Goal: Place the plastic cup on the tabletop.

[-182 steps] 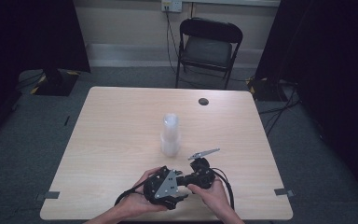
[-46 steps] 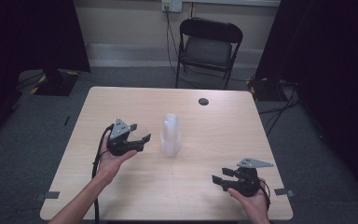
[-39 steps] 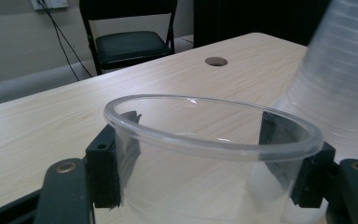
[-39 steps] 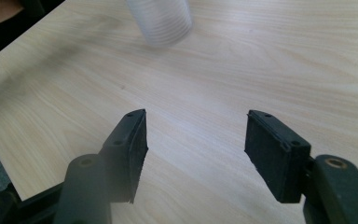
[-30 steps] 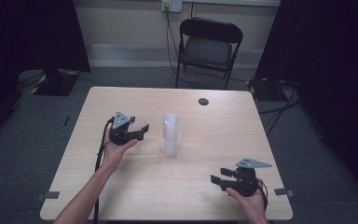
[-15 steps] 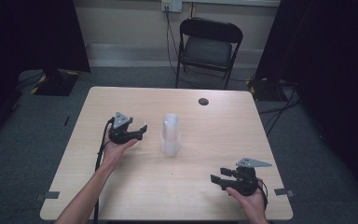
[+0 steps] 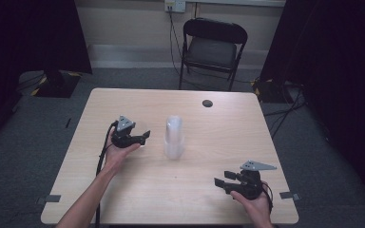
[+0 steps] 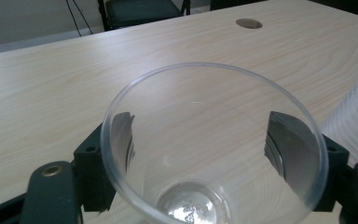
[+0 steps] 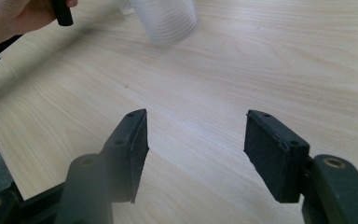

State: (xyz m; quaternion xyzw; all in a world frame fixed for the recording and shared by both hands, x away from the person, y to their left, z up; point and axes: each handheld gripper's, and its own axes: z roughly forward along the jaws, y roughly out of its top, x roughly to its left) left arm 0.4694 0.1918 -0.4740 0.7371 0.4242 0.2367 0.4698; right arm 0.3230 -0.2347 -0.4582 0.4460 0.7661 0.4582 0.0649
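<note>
From the high view, we see a pale wooden table [image 7: 123, 190] with a stack of clear plastic cups [image 7: 174, 137] standing upright near its middle. The left gripper [image 7: 140, 138] sits just left of the stack, pointing toward it. The right gripper [image 7: 222, 182] rests near the front right corner, well apart from the cups. One small dark disc [image 7: 207, 103] lies near the far edge, and one black folding chair [image 7: 212, 45] stands beyond the table. We count two grippers, one stack and one disc.

From the left gripper view, one clear cup [image 8: 214, 140] sits between the two black jaws, mouth toward the camera. The jaws appear to pinch its sides, though through the plastic we cannot be sure of contact. We judge it is held beside the stack because it belongs with it. The stack's ribbed side [image 8: 354, 116] shows at the right edge.

From the right gripper view, the two jaws stand spread wide with nothing but bare table between them. We judge this gripper is waiting, ready to steady something. The stack [image 9: 165, 18] stands farther off, beside a hand [image 9: 14, 16].
</note>
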